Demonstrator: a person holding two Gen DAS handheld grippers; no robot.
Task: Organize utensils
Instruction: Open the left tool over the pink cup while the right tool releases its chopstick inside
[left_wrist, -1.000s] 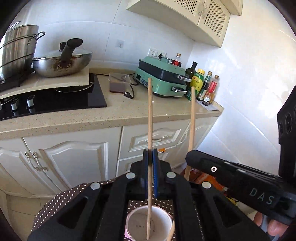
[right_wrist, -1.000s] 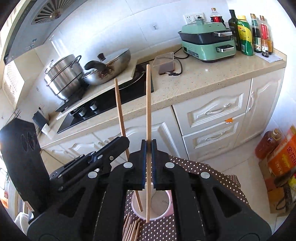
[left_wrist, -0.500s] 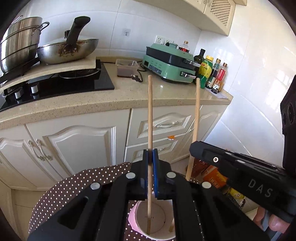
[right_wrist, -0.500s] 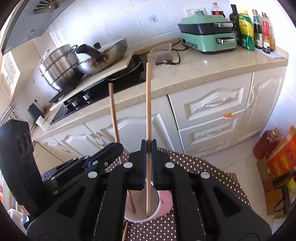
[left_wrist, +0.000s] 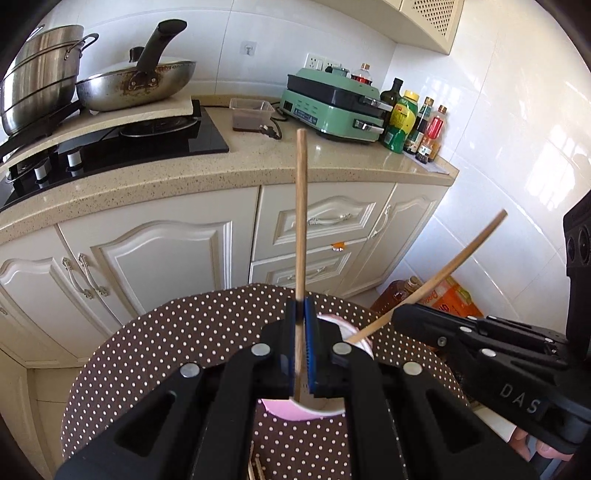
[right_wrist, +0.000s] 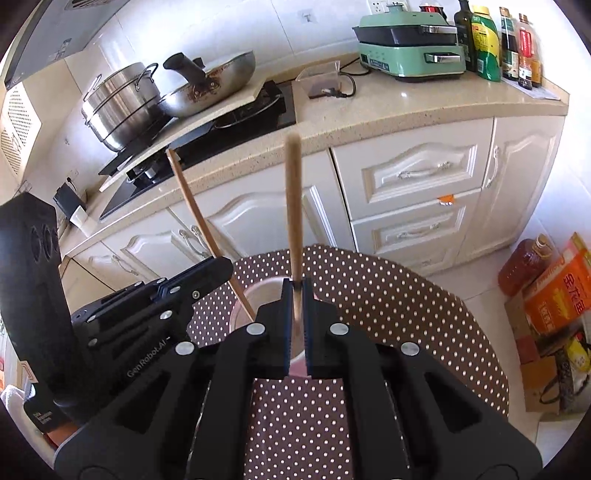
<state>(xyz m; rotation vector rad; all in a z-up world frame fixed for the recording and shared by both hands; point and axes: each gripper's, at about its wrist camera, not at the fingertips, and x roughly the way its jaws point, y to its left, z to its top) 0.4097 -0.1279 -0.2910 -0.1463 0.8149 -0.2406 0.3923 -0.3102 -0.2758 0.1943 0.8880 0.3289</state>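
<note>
Chopsticks: one wooden chopstick (left_wrist: 301, 229) pinched upright in the left gripper (left_wrist: 302, 347), jaws closed tight on its lower part, tip down inside the pink-and-white cup (left_wrist: 295, 408) right under the jaws. Second chopstick (right_wrist: 294, 218) clamped the same way in the right gripper (right_wrist: 296, 325), jaws narrow on it, lower end over the same cup (right_wrist: 258, 291); in the left view it leans out to the right from the cup rim. Cup stands on a round table (left_wrist: 155, 350) with a brown polka-dot cloth, roughly mid-table, a few loose sticks (left_wrist: 256, 470) lying on the cloth at the near edge, mostly hidden by the gripper body. Both grippers crowd the cup side by side, the right one's body (left_wrist: 491, 365) close on the right, little gap between them. Beyond the table's far edge: white cabinets (left_wrist: 159, 258), kitchen worktop with a black hob (left_wrist: 122, 147), wok (left_wrist: 136, 85), steel pot (left_wrist: 37, 70), green electric cooker (left_wrist: 332, 107), bottles (left_wrist: 413, 122). Floor right of the table holds an oil bottle (right_wrist: 524, 262) and orange box (right_wrist: 557, 295). Table surface around the cup is free.
</note>
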